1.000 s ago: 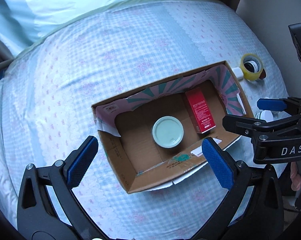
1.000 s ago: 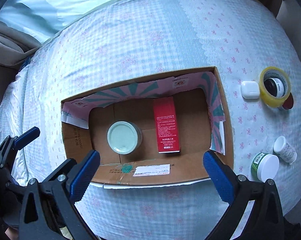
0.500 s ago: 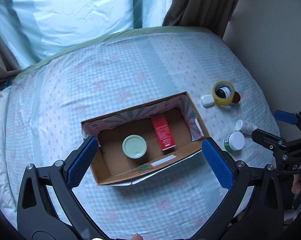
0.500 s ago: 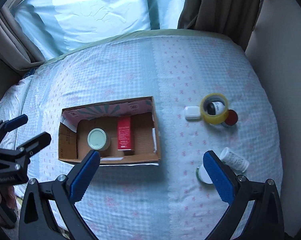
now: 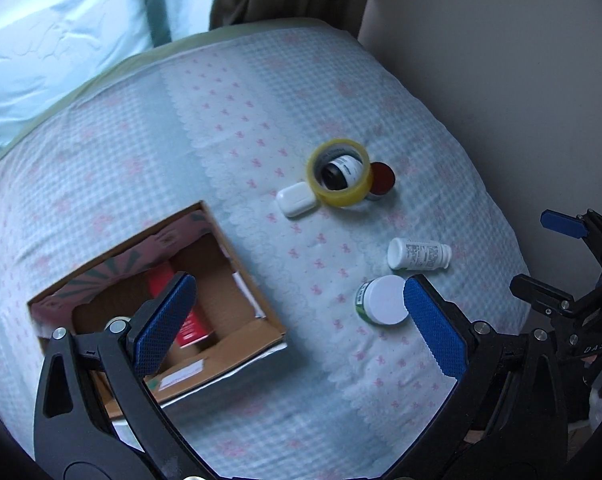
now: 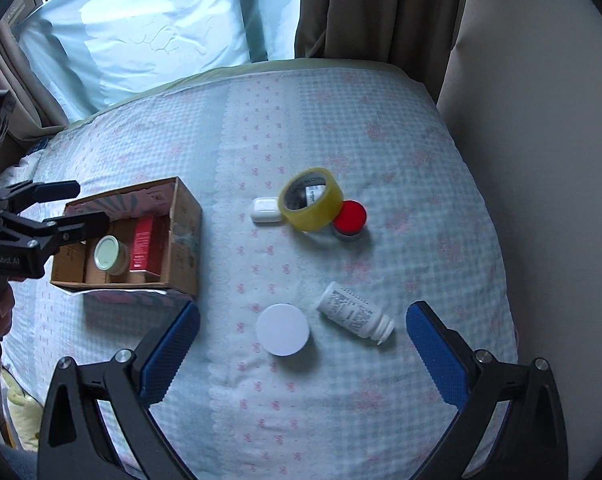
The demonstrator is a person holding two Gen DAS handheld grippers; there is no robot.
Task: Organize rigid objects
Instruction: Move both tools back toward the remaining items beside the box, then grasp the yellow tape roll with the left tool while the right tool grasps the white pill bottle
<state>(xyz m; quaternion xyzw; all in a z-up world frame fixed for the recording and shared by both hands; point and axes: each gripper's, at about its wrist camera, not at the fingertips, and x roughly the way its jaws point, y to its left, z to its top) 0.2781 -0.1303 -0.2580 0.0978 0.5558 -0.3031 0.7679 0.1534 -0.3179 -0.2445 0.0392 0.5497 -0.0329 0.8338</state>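
**Both tools gaping wide above the bed, holding nothing**

The left tool (image 5: 297, 322) and right tool (image 6: 303, 346) are hovering empty, fingers spread wide. The right view is showing the cardboard box (image 6: 183, 236) holding a round pale-lidded jar (image 6: 108, 254) and red carton (image 6: 143, 248); the left view is hiding that jar. On the gingham bedspread (image 6: 401, 160) are lying a white-lidded jar (image 6: 283, 330), a tipped pill bottle (image 6: 353, 316), a glossy yellow tape roll (image 6: 311, 204), a white case (image 6: 266, 210) and a red-lidded tin (image 6: 351, 218).
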